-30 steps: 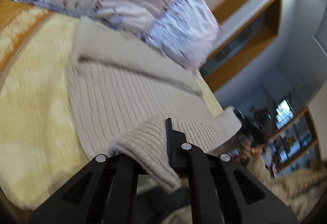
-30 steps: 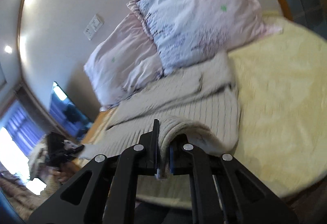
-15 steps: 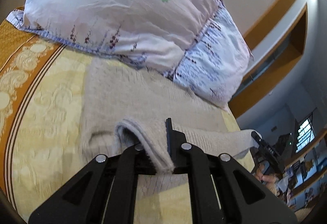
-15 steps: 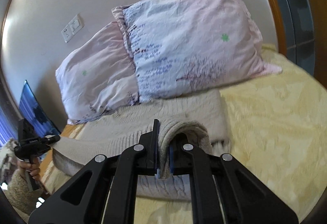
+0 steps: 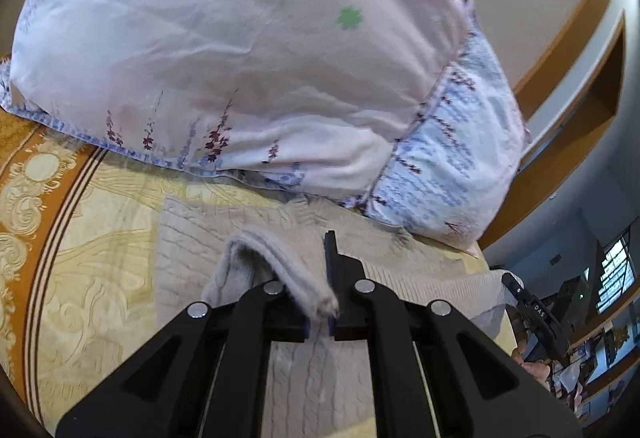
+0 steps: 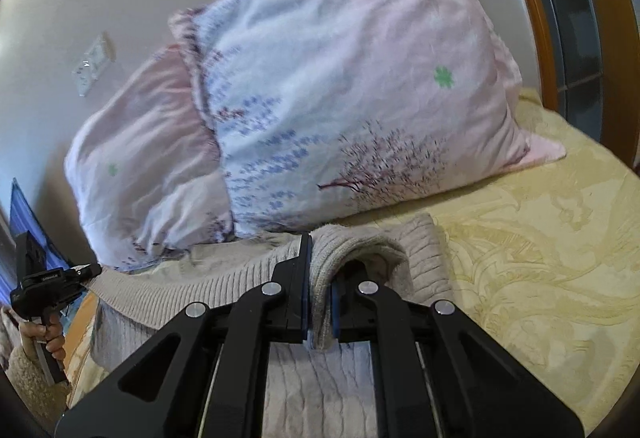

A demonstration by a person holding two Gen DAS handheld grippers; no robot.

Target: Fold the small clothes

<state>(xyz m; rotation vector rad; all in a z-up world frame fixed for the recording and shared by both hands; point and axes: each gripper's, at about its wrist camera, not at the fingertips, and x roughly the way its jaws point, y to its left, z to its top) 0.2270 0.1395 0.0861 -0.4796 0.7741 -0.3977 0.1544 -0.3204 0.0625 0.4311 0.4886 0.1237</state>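
Note:
A beige ribbed knit sweater (image 5: 192, 250) lies on the yellow bedspread (image 5: 100, 258), its far edge against the pillows. My left gripper (image 5: 318, 302) is shut on a folded-over edge of the sweater and holds it above the lower layer. My right gripper (image 6: 320, 302) is shut on the other end of that edge (image 6: 352, 246), also carried over the sweater (image 6: 428, 250). The left gripper also shows at the left rim of the right wrist view (image 6: 44, 282), and the right one at the right rim of the left wrist view (image 5: 532, 310).
Two pink and blue floral pillows (image 5: 240, 58) (image 6: 340, 98) stand just beyond the sweater against the wall. The bedspread has an orange patterned border (image 5: 24, 222) at the left. A wooden frame (image 6: 536, 18) runs at the right.
Both grippers carried the held sweater edge forward toward the pillows, folding it over the rest of the sweater. The pillows now loom much closer. Both grips stayed shut.

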